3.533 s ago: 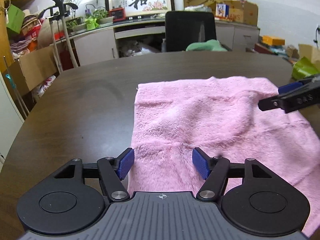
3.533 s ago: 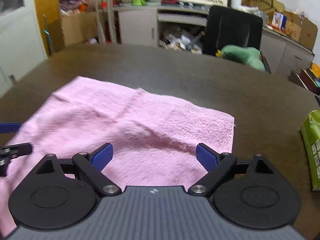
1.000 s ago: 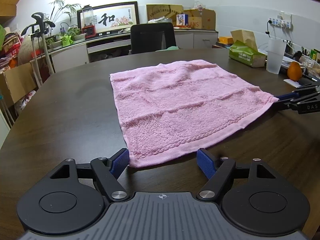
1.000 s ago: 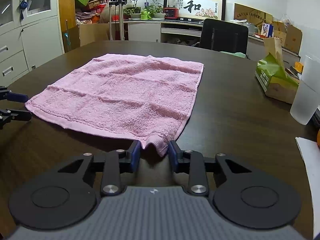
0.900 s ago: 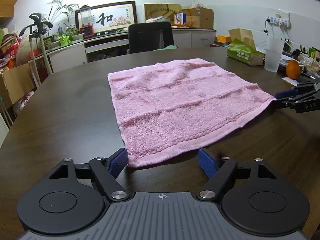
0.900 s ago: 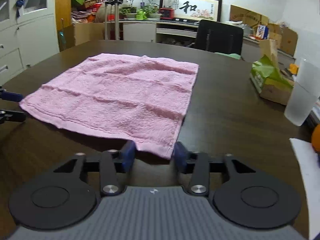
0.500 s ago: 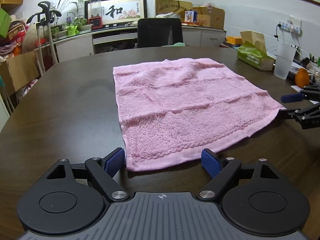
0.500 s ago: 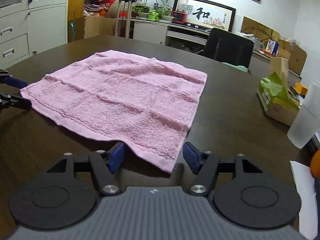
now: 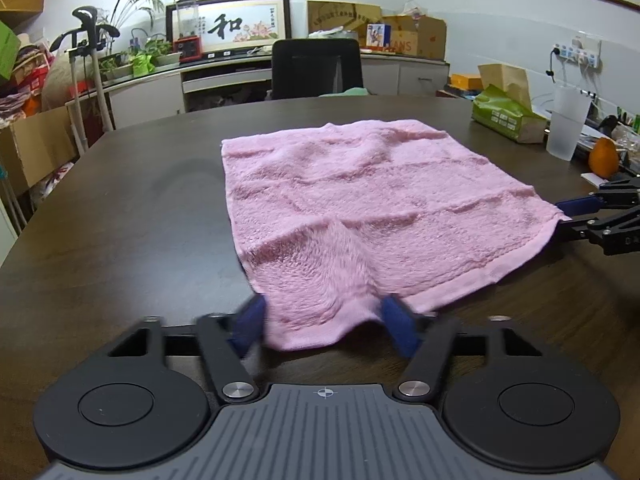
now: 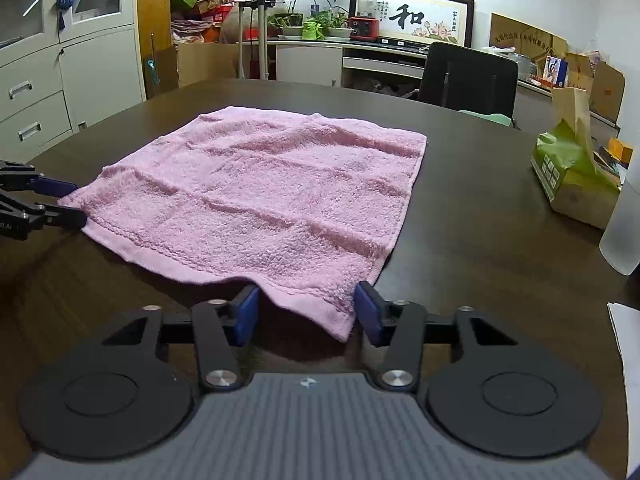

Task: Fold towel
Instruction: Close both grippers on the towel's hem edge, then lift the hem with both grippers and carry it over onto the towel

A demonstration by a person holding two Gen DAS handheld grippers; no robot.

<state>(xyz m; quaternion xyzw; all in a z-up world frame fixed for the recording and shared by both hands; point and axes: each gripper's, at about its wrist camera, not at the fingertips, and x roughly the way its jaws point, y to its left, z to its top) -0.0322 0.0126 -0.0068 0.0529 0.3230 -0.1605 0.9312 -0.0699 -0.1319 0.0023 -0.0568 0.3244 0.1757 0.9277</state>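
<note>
Closing left gripper (image 9: 324,326) on towel (image 9: 360,200) corner | right gripper (image 10: 306,314) closing too, pads not touching | left pads blurred

each gripper (image 9: 322,330) is black, with blue pads and silver screws.

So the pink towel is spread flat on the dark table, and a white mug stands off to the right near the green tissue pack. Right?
Not quite: it is a frosted plastic cup, not a white mug. The left wrist view shows it beside the green tissue pack. The pink towel does lie spread on the dark table.
</note>
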